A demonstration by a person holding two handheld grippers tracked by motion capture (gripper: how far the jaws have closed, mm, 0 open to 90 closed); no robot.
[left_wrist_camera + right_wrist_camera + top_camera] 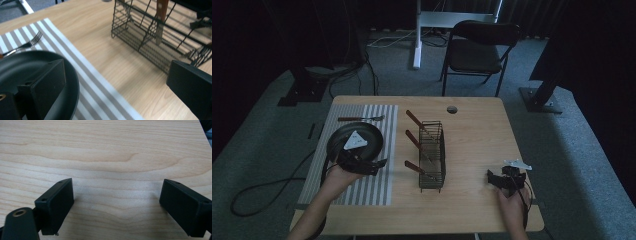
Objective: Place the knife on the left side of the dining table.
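A black plate (356, 140) lies on a grey-and-white striped placemat (362, 185) at the table's left. My left gripper (362, 163) hovers over the plate's near rim, open, one jaw above the plate (15, 67) and the other off toward the rack. A black wire rack (432, 155) stands mid-table with three wooden-handled knives (414, 141) in it; one knife (160, 17) shows close up. A fork (360, 118) lies at the mat's far end, its tines (33, 40) beyond the plate. My right gripper (505, 181) is open above bare wood (112, 157) near the front right.
The wooden table (477, 135) has a small round hole (452, 109) near its far edge. A black folding chair (479, 50) and a white stand leg (416, 45) are on the carpet behind. Cables (267, 187) trail off the left side.
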